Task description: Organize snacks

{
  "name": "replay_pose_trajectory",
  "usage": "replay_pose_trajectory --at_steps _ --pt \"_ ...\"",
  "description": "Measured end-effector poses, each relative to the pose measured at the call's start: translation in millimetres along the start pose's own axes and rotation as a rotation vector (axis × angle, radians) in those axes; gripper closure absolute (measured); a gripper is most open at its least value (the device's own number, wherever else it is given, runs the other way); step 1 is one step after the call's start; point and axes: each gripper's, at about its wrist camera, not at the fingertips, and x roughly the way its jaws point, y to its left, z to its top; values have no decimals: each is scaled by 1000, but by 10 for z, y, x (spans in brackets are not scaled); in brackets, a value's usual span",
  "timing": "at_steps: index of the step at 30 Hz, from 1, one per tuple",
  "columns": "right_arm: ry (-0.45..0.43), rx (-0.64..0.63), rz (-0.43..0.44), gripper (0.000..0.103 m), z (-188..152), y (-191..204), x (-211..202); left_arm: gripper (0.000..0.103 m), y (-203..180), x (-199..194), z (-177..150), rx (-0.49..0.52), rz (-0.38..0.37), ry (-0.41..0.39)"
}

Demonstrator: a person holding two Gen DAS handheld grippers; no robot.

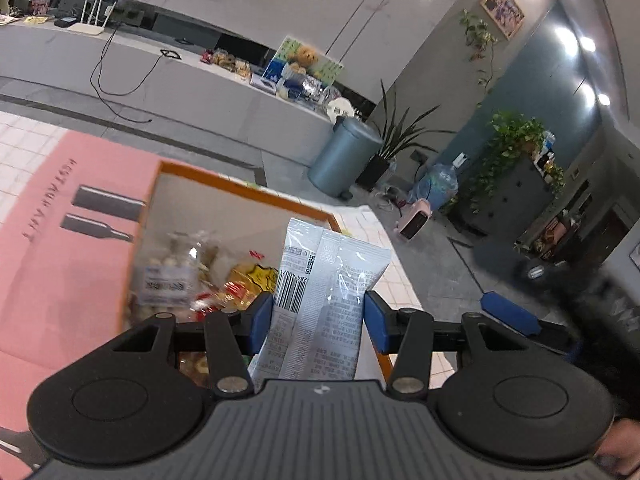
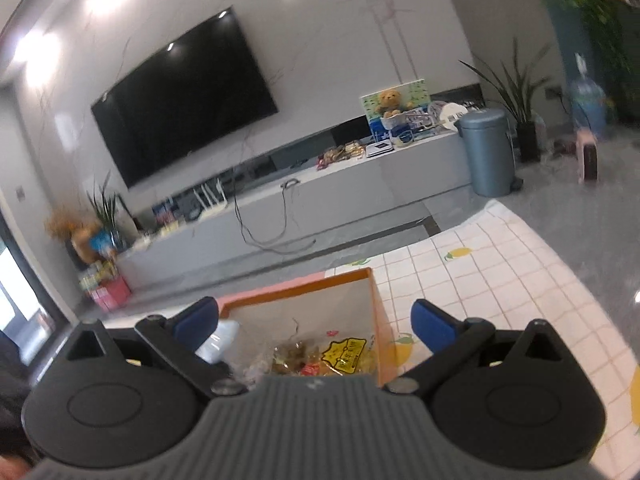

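Checked tablecloth [image 2: 500,280] bears an orange-rimmed box [image 1: 244,188]; left tool [image 1: 319,322] pinches a silver packet [image 1: 328,280], right tool [image 2: 316,320] spread.

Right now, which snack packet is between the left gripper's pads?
The white barcode packet, upright between the left gripper pads. The yellow bag and clear bag lie loose in the box.

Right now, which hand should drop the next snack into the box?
Left. The left gripper is shut on the white snack packet, right above the orange-rimmed box. The right gripper is open and holds nothing.
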Motion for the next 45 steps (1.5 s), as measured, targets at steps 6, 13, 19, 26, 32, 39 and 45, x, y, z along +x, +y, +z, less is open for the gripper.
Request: replay_pose_trajectory --at_steps 6,13,19,26,32,39,45 --pt "13 87 -6 3 15 -247 21 47 -51 417 -31 -10 89 58" --pt "13 150 -28 3 23 -341 57 47 -40 848 -81 -3 261 103" --pt "9 195 -54 3 23 -408 36 47 -71 901 -123 35 300 116" --pt "11 211 -55 3 14 -353 9 24 -249 874 -147 103 296 120" --pt "7 230 -59 3 24 -382 0 15 -424 772 -132 179 282 117" --pt "14 225 -91 3 26 -426 11 14 -550 505 -74 206 293 87" --pt "0 242 -98 3 -4 -425 12 14 -599 181 -18 250 358 33"
